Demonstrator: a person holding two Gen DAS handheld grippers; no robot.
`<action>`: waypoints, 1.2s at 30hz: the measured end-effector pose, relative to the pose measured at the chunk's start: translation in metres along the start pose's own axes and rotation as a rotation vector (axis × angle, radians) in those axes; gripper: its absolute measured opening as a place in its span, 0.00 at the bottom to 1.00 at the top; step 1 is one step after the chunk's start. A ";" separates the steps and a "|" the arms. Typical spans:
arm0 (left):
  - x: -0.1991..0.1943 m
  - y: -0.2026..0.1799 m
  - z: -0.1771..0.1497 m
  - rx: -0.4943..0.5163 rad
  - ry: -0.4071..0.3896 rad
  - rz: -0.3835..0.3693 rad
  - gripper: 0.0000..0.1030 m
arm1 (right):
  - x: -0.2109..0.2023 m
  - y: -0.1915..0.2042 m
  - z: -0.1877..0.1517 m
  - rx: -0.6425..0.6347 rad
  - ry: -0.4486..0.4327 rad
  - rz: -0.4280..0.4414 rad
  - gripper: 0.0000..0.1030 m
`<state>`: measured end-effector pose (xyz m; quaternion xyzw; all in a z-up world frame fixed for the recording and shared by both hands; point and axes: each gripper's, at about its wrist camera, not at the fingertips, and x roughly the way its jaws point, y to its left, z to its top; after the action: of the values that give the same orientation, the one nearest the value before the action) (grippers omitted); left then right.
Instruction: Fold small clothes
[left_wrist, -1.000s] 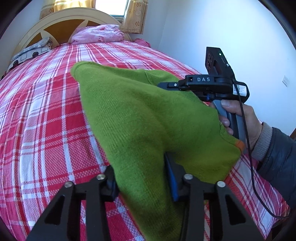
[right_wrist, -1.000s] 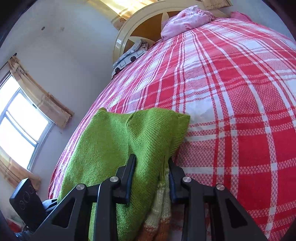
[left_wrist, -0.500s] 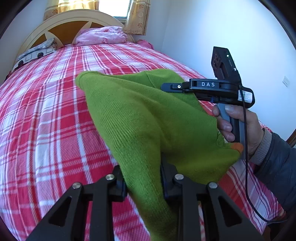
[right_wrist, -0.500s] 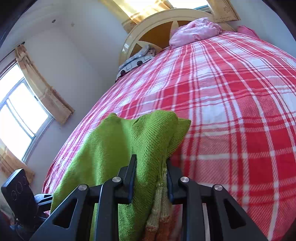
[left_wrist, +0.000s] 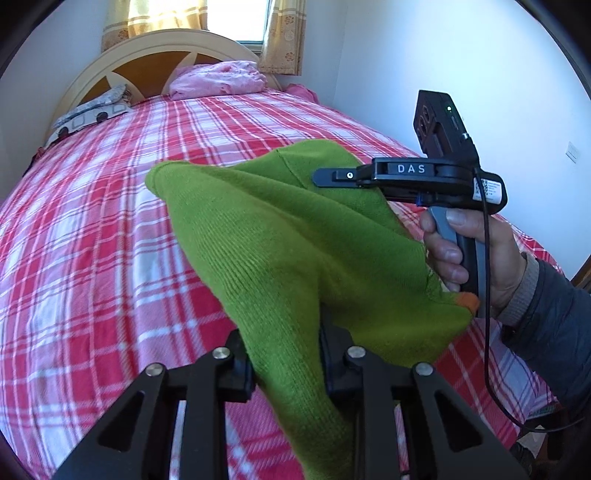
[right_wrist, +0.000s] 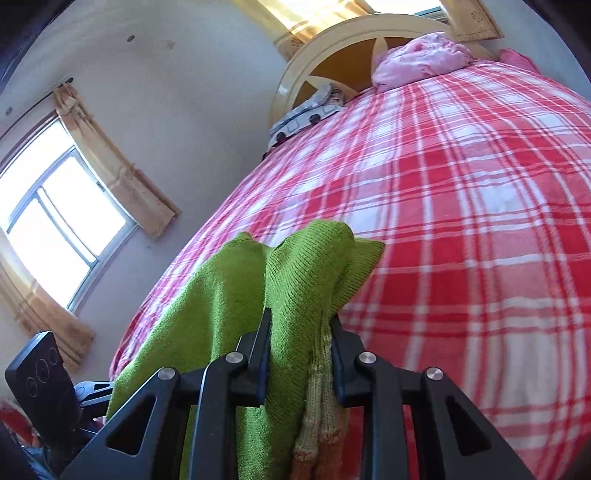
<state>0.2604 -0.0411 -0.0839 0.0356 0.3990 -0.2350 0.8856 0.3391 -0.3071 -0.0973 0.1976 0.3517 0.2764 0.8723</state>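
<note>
text: "DAS" | on: right gripper (left_wrist: 334, 176) black body | white sticker: unreadable

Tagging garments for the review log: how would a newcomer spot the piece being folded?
Start at the bed with its red-and-white plaid cover. Above its near end hangs a green knit sweater, pinched between the fingers of the left gripper and the right gripper. It is the only green item, with a striped cream-and-orange cuff.

Green knit garment (left_wrist: 280, 240), bunched, lifted above bed
</note>
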 end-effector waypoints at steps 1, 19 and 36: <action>-0.003 0.002 -0.001 -0.002 -0.003 0.004 0.26 | 0.003 0.007 -0.001 -0.007 0.003 0.007 0.26; -0.061 0.059 -0.039 -0.073 -0.060 0.114 0.26 | 0.057 0.107 -0.011 -0.068 0.069 0.144 0.25; -0.096 0.105 -0.073 -0.147 -0.086 0.219 0.26 | 0.121 0.179 -0.016 -0.102 0.142 0.238 0.25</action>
<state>0.2017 0.1082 -0.0770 0.0037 0.3706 -0.1084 0.9225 0.3386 -0.0920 -0.0727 0.1732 0.3721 0.4085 0.8153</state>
